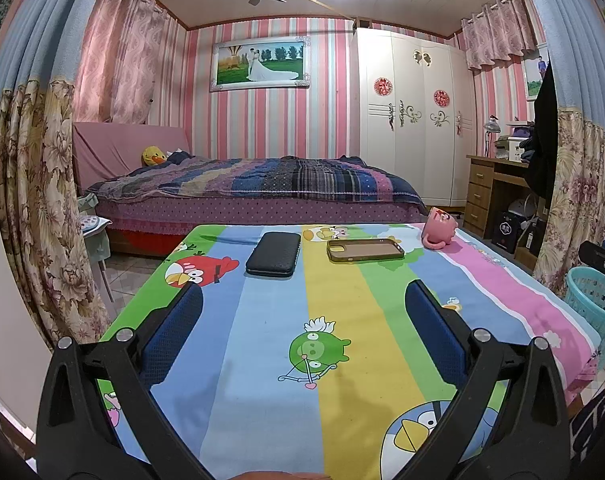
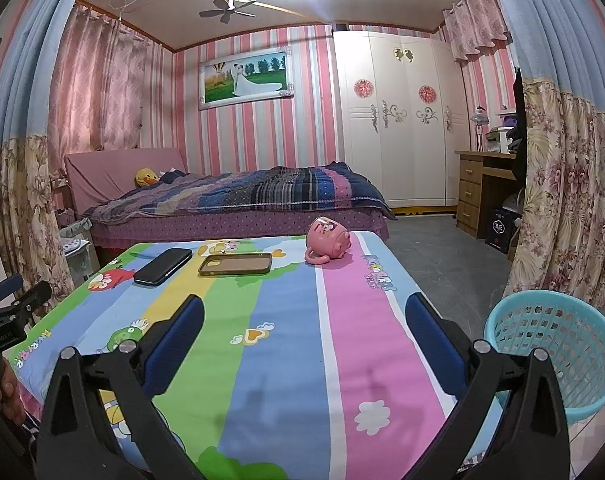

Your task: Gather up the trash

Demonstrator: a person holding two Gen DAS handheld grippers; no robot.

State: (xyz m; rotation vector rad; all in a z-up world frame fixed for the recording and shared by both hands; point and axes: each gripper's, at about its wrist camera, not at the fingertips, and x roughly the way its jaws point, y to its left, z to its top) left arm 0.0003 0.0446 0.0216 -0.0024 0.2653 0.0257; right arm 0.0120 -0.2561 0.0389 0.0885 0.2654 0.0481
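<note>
Bedroom setting: pink striped walls, bed (image 1: 254, 188) at rear, white wardrobe (image 1: 414, 116) at right. In foreground, desk (image 1: 342, 300) under a striped cartoon cloth.

Along the far edge of the desk, left to right: black case (image 1: 273, 254), empty brown phone case (image 1: 365, 249) lying with its inside up, pink mug (image 1: 439, 229) tipped on its side with handle resting on the cloth. All three well apart from both grippers. No obvious crumpled paper or wrapper visible; which item counts as trash cannot be told, though the overturned mug and empty phone case appear the likeliest candidates.

Teal mesh basket (image 2: 558, 344) on the floor just beside the right edge of the desk, probably placed there as the drop point within easy reach of the right side.

Left gripper (image 1: 302, 308): jaws spread wide, nothing between them, held above the near half of the cloth. Right gripper (image 2: 304, 316): jaws likewise spread and empty, held over the pink stripe. Both aimed at the far row, a posture suited to an approach.

Task judged at its start: nothing visible in the basket.
</note>
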